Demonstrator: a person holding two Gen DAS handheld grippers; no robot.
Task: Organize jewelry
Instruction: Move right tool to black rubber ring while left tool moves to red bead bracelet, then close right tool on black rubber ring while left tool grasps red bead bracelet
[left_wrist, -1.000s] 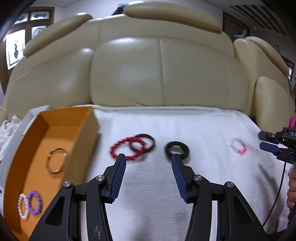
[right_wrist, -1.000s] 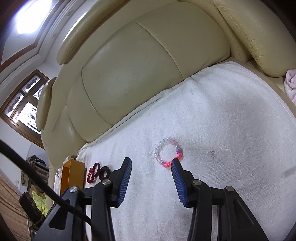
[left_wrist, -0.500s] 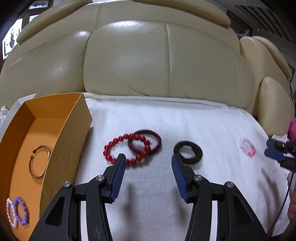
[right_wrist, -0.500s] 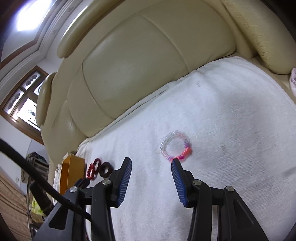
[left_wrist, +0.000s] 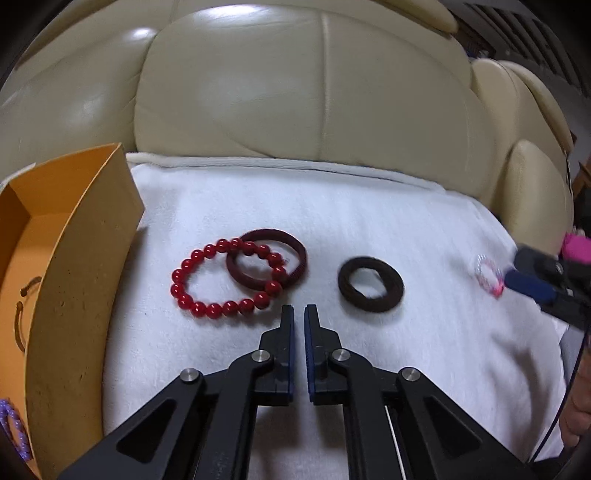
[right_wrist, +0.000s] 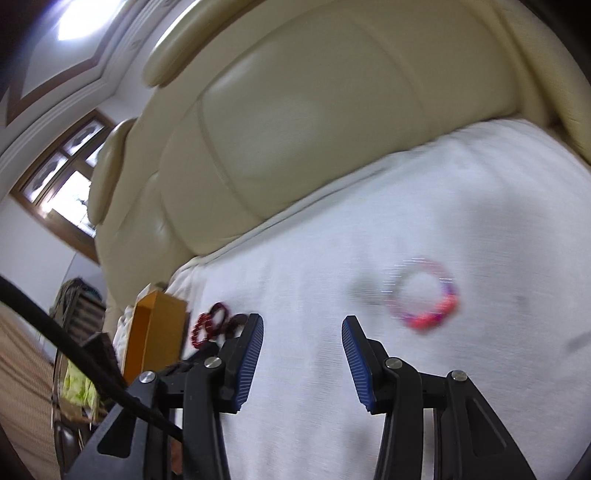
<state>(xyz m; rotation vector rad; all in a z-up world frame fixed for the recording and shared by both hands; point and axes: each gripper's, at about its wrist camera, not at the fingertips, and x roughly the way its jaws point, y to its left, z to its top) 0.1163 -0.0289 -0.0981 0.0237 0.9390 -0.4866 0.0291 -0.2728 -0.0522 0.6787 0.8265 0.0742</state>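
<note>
Our left gripper has just pinched nearly closed on nothing, a narrow gap left between its fingers, and has moved closer to the jewelry. The red bead bracelet lies just ahead-left of the tips, overlapping the maroon band; the dark ring sits ahead-right. We judge a narrow pick is being lined up. The orange box wall stands far left, bare towel beyond. Our right gripper stays wide open, the pink bracelet ahead-right of it.

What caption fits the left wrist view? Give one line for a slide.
Left tongs nearly shut over the towel, short of the red beads; box at left.
</note>
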